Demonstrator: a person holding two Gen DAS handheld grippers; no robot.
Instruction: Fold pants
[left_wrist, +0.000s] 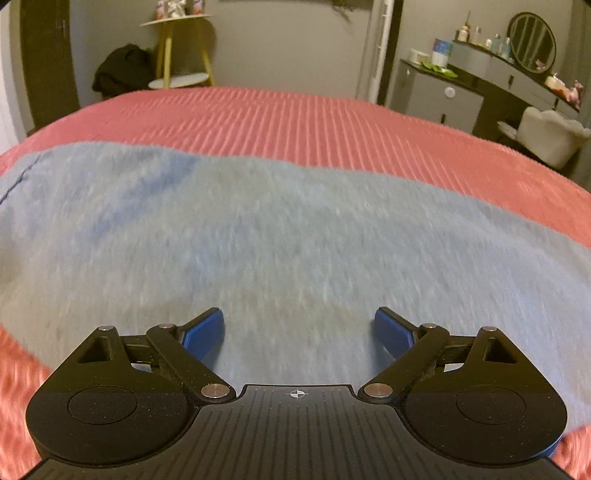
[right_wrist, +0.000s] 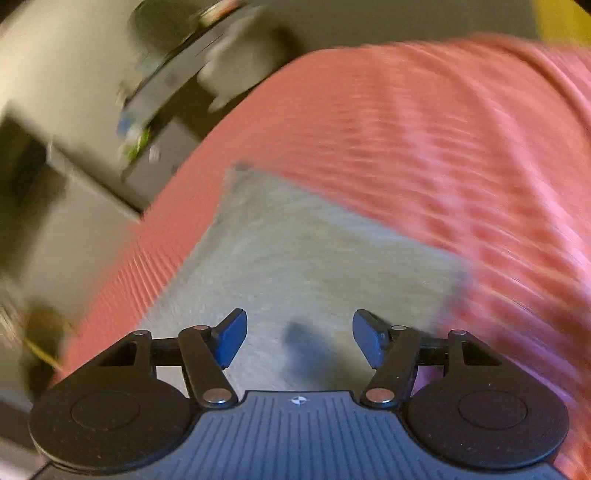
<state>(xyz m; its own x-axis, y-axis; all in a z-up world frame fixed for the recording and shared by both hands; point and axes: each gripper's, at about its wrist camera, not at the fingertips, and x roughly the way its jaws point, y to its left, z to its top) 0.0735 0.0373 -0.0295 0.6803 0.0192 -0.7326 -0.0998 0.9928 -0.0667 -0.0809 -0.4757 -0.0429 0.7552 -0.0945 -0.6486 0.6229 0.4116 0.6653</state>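
Light blue fleecy pants (left_wrist: 280, 236) lie flat on a pink ribbed bedspread (left_wrist: 332, 122). A dark seam runs near their left end in the left wrist view. My left gripper (left_wrist: 298, 334) is open and empty, just above the pants. In the right wrist view the pants (right_wrist: 306, 251) show as a grey-blue strip whose far end lies toward the bed edge. My right gripper (right_wrist: 298, 338) is open and empty over that strip. This view is blurred and tilted.
A yellow-legged side table (left_wrist: 183, 51) and a dark bundle (left_wrist: 122, 68) stand beyond the bed's far left. A grey dresser (left_wrist: 461, 88) with bottles and a round mirror, plus a pale chair (left_wrist: 550, 133), stand at the right.
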